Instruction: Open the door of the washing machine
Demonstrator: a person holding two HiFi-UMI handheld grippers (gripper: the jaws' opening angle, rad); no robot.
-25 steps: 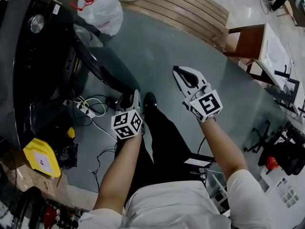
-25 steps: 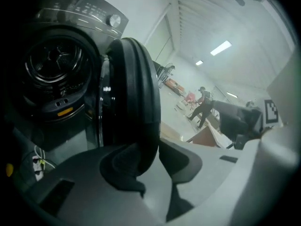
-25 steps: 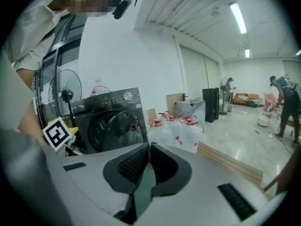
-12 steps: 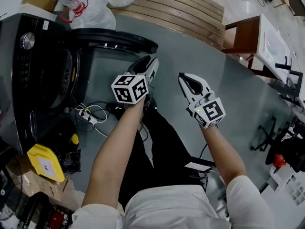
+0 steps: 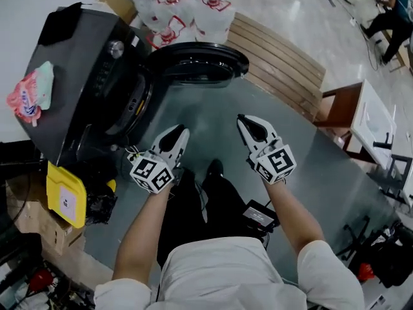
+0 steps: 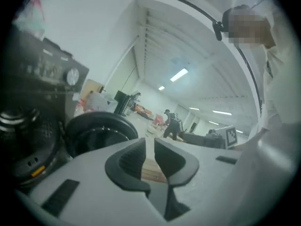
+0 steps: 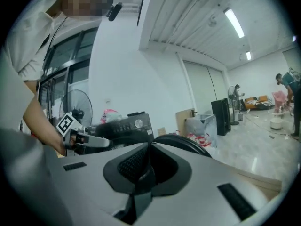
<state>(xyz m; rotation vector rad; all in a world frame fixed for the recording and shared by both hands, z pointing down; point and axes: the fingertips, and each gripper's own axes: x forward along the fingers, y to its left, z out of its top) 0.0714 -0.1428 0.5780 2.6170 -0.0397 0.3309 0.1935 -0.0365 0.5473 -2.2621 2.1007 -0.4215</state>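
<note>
Washing machine door (image 5: 197, 63): round and dark, swung wide open off the front of the black washing machine (image 5: 77, 63), leaving the drum opening (image 5: 132, 105) uncovered; it stands at the upper middle of the head view, and nothing touches it.
Left gripper (image 5: 177, 134): held out on a bare forearm, pointing forward and roughly level, near the machine's lower front and well apart from the door.
Left fingers (image 6: 129, 161): they have just been closing; a narrow gap remains and nothing is between them.
Right gripper (image 5: 248, 124): held out beside the left one at much the same height, pointing forward over the floor, well apart from the machine.
Right fingers (image 7: 134, 164): together at the tips, gripping nothing.
Floor (image 5: 213, 108): grey and glossy; white cables (image 5: 132, 154) lie at the machine's foot.
Top of the machine: a pink and green pouch (image 5: 29, 95) lies near its left edge.
Left of the machine: a yellow flat thing (image 5: 64, 196) rests on a cardboard box (image 5: 35, 221).
Behind the door: white plastic bags (image 5: 187, 8) with red print, next to a slatted wooden platform (image 5: 277, 50).
Right side: a brown table (image 5: 342, 95) with a white top.
Room: large, with white walls and strip lights on the ceiling; a person (image 5: 387, 18) is far off at the upper right.
</note>
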